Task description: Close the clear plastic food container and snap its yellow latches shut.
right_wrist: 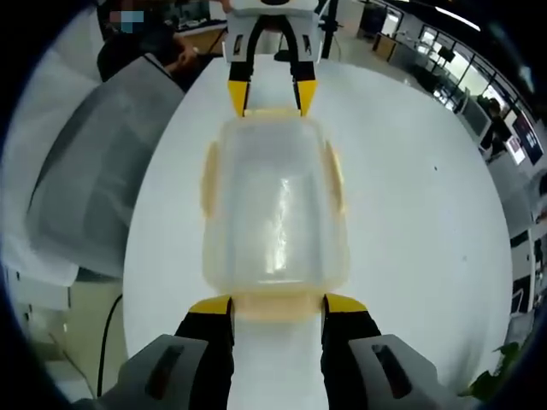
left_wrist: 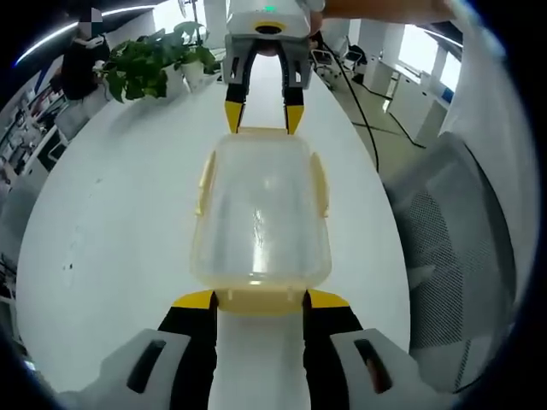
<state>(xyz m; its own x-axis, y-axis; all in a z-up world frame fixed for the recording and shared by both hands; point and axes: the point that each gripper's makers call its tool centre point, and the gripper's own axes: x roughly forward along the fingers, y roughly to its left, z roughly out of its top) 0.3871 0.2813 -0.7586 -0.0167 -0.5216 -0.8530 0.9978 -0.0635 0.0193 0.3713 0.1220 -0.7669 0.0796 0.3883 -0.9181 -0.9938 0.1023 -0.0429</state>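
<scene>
A clear plastic food container (left_wrist: 261, 213) sits with its lid on in the middle of a white tabletop (left_wrist: 120, 231), between the two hand-held grippers, which face each other across its short ends.

In the left gripper view, the left hand-held gripper (left_wrist: 261, 299) has its yellow-tipped jaws apart, one on each side of the near yellow end latch (left_wrist: 261, 299), with their tips at the container's near corners. At the far end the right hand-held gripper (left_wrist: 264, 120) points down at the opposite end latch, its jaws likewise spread. Yellow side latches (left_wrist: 320, 184) run along the long edges; whether they are snapped down cannot be told.

In the right gripper view the same arrangement appears mirrored: the right hand-held gripper (right_wrist: 278, 305) straddles the near end of the container (right_wrist: 275, 205) with open jaws, and the left hand-held gripper (right_wrist: 272, 96) stands at the far end.

A potted plant (left_wrist: 154, 64) stands near the tabletop's far edge in the left gripper view, and a grey mesh chair (left_wrist: 466, 248) stands just beside the tabletop's edge.
</scene>
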